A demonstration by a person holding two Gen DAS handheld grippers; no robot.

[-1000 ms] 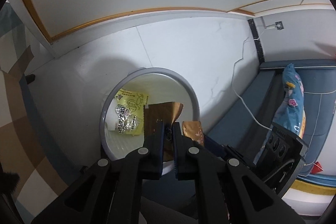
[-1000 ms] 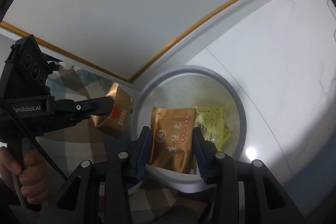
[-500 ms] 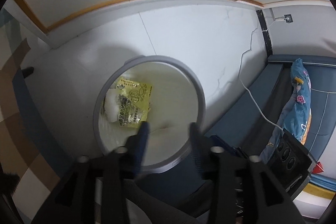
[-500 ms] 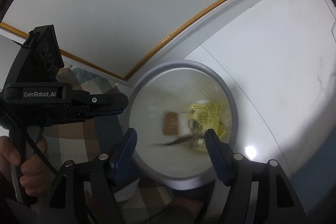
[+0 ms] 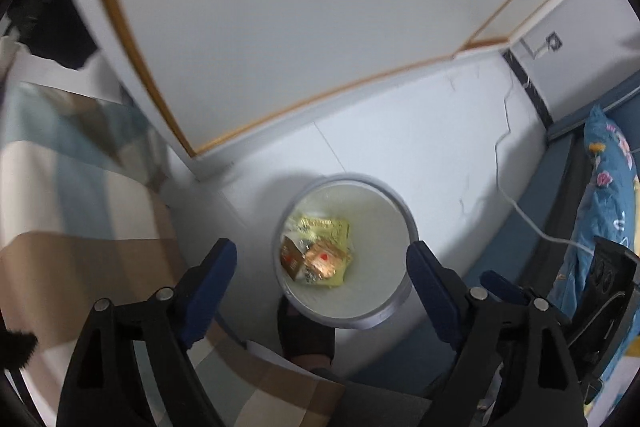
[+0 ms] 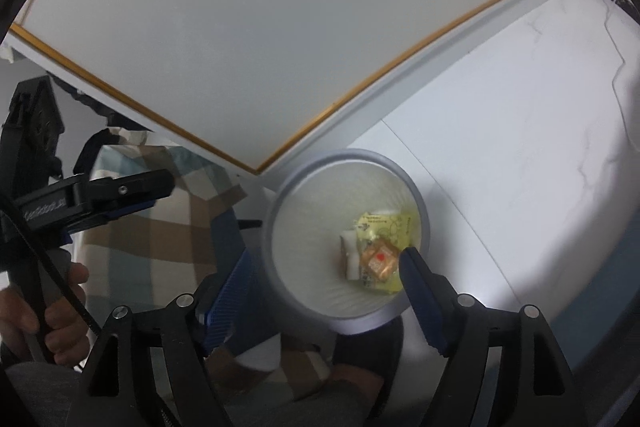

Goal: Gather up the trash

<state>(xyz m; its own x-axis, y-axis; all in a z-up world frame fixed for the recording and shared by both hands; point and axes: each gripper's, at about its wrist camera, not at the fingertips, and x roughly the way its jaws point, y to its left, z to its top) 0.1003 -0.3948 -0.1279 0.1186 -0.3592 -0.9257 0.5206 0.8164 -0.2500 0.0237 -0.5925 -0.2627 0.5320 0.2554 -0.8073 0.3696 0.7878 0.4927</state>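
Observation:
A round grey-rimmed bin (image 5: 348, 179) (image 6: 360, 153) stands on the white floor below both grippers. Inside lie a yellow wrapper (image 5: 326, 227) (image 6: 386, 223), a gold wrapper with a red mark (image 5: 325, 261) (image 6: 380, 261) and a brown wrapper (image 5: 291, 259). My left gripper (image 5: 320, 249) hangs above the bin, its jaws opening with nothing between them. It also shows at the left of the right wrist view as the left gripper (image 6: 132, 191), held by a hand (image 6: 24, 311). My right gripper (image 6: 326, 257) is above the bin too, jaws opening and empty.
A plaid cloth (image 5: 80, 247) (image 6: 160, 235) lies left of the bin. A white panel with gold trim (image 5: 280, 27) rises behind it. To the right are a white cable (image 5: 520, 207) and a floral cushion (image 5: 608, 167). A dark slipper (image 5: 304, 335) is just in front of the bin.
Both grippers opened and let go of their wrappers, which dropped into the bin. Both rose, so the bin looks smaller and farther.

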